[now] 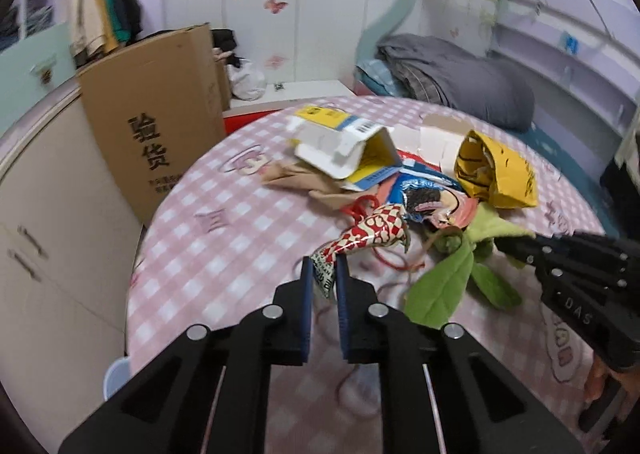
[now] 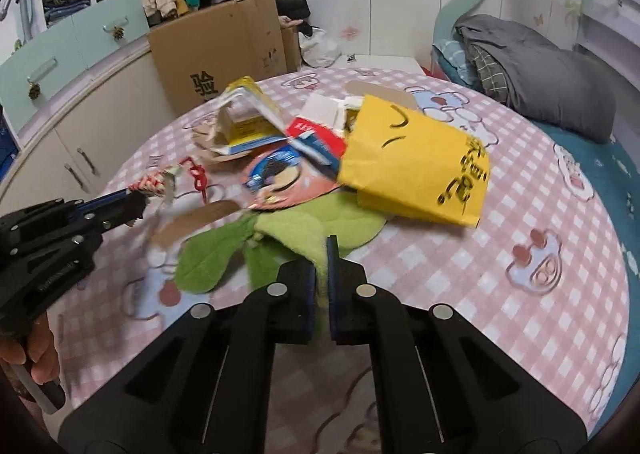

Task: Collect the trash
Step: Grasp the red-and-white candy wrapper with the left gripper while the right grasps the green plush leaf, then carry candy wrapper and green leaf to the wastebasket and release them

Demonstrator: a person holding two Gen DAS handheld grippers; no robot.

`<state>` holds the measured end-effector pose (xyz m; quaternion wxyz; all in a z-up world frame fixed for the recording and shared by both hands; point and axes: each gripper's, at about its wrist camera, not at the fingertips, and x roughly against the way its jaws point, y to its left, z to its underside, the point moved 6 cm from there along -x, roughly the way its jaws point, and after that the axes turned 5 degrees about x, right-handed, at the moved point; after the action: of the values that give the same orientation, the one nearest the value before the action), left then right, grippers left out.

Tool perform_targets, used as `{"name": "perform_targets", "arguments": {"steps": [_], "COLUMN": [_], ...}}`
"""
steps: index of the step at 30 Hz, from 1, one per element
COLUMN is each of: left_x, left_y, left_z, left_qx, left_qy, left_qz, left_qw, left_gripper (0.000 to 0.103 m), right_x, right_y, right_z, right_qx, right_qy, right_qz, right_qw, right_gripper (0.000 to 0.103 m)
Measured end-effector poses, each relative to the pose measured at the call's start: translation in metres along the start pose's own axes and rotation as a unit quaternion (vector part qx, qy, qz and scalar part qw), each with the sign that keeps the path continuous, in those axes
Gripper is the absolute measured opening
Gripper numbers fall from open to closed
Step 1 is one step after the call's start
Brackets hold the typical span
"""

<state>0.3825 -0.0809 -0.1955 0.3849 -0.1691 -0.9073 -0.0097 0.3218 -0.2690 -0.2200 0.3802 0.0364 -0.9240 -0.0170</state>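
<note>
On checked worktop (image 2: pixel 460 262), left to right: left gripper (image 1: pixel 323 274), fingers clenched on red-and-white wrapper (image 1: pixel 368 232), long axis running away toward the litter heap; right gripper (image 2: pixel 320 254), fingers clamped on green cloth (image 2: pixel 304 230); yellow bag (image 2: pixel 416 170) beyond, nearer right hand.

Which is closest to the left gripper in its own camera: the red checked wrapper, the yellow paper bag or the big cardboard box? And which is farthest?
1. Red checked wrapper: pinched in the left gripper.
2. Yellow paper bag: mid-table, right.
3. Cardboard box: beyond the table's edge, left.
</note>
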Motion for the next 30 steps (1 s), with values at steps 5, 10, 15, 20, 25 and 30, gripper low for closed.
{"name": "perform_targets", "arguments": {"steps": [5, 10, 15, 20, 25, 30], "left_x": [0.035, 0.068, 0.093, 0.114, 0.130, 0.138], "left_y": [0.023, 0.045, 0.059, 0.080, 0.114, 0.168], "left_z": [0.008, 0.011, 0.009, 0.007, 0.015, 0.035], "left_qx": [0.030, 0.059, 0.080, 0.109, 0.139, 0.177], "left_qy": [-0.023, -0.046, -0.062, -0.078, -0.093, -0.097], "left_qz": [-0.009, -0.009, 0.006, 0.021, 0.013, -0.015], "left_qw": [0.9992, 0.9972, 0.9949, 0.9908, 0.9858, 0.9793], "left_gripper": [0.010, 0.010, 0.010, 0.010, 0.010, 0.010], "right_x": [0.032, 0.075, 0.103, 0.109, 0.096, 0.067], "right_y": [0.018, 0.037, 0.058, 0.097, 0.147, 0.212], "right_z": [-0.003, -0.027, -0.046, -0.054, -0.058, -0.057], "right_qx": [0.007, 0.017, 0.028, 0.052, 0.081, 0.112], "right_qy": [-0.030, -0.071, -0.095, -0.099, -0.088, -0.062], "right_qz": [-0.010, -0.017, -0.030, -0.054, -0.085, -0.127], "right_qw": [0.999, 0.997, 0.995, 0.992, 0.989, 0.984], "right_gripper": [0.005, 0.005, 0.005, 0.005, 0.005, 0.005]}}
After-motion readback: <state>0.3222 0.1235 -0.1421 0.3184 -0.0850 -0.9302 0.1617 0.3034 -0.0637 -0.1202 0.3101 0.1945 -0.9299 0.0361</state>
